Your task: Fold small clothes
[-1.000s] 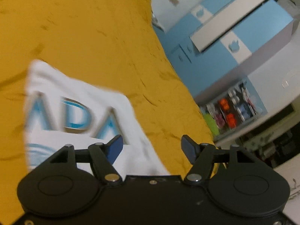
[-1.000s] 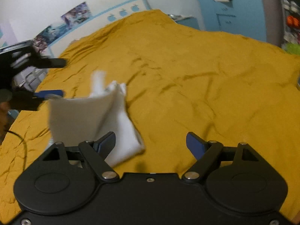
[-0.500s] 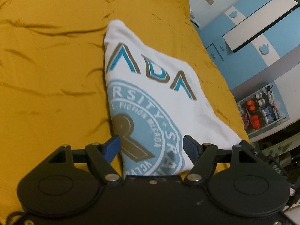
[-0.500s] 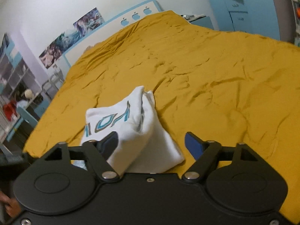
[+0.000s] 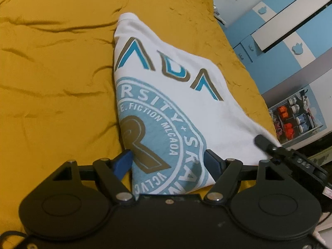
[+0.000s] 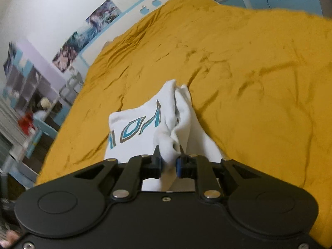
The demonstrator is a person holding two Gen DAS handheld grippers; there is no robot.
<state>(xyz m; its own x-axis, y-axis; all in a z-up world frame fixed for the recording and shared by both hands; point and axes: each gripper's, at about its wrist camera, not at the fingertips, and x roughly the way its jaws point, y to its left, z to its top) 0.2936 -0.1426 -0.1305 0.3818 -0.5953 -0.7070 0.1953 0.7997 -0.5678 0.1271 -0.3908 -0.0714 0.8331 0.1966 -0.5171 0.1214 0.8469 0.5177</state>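
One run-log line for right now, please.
right tool: just closed on white shirt | left tool: open astride shirt | bedspread

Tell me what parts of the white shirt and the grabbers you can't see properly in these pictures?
- Left wrist view: the white shirt's near edge is hidden behind the left gripper, whose jaws stand open.
- Left wrist view: the logo's words are cut off by the fold.
- Right wrist view: the right gripper has just closed on bunched cloth; how many layers it pinches cannot be told.
- Right wrist view: shelves at the left are blurred.
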